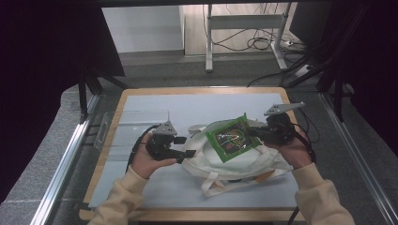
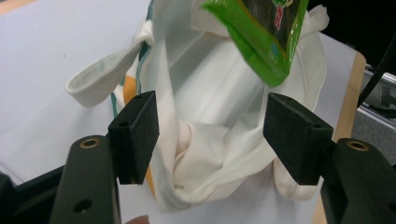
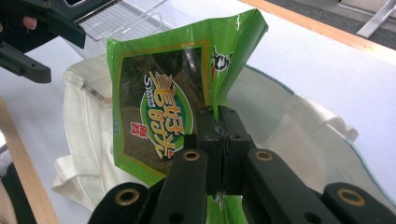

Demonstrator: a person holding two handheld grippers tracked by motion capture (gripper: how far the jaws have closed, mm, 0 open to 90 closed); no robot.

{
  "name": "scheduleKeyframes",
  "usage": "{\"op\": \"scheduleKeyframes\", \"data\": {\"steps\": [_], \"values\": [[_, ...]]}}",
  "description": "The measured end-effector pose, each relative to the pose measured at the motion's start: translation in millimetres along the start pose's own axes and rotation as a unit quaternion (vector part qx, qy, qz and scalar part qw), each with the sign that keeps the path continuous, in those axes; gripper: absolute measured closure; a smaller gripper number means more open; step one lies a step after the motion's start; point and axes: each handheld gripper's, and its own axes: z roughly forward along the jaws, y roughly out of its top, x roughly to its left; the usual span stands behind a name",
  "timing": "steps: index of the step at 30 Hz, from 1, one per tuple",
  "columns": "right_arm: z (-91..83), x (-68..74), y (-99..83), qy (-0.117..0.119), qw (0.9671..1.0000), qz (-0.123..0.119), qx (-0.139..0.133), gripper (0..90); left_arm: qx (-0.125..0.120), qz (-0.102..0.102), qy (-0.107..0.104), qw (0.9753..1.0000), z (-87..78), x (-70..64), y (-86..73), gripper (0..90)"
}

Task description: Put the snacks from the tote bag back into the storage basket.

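On the pale desk [image 1: 155, 187], the right claw [image 1: 257, 133] pinches a green snack packet [image 1: 232, 138] above the white tote bag [image 1: 234, 171]; the left claw [image 1: 187, 146] gapes empty. The bag's slack mouth could deflect the packet.

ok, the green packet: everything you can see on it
The green packet is a flat, glossy foil-like pouch: bright green border, dark printed panel, oval logo with yellow lettering. One edge is creased where the right gripper is shut on it. It is held tilted above the white cloth bag, apart from the open left gripper.
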Motion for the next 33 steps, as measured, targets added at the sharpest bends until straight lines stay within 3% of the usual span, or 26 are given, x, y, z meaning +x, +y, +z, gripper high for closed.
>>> {"op": "scheduleKeyframes", "data": {"steps": [16,26,33], "values": [[3.4,8.1,12.0,0.002,0.9994,-0.035,-0.005,87.9,0.003,-0.005,0.004,1.0000,3.6,11.0,21.6,34.9],[11.5,14.7,17.1,0.010,0.9983,-0.057,-0.004,87.8,0.008,0.000,-0.012,0.9999,9.7,16.2,32.3,35.0],[19.5,20.3,19.8,0.025,0.9967,-0.077,-0.005,87.8,0.020,0.007,-0.036,0.9991,21.4,18.4,46.4,36.0]]}}
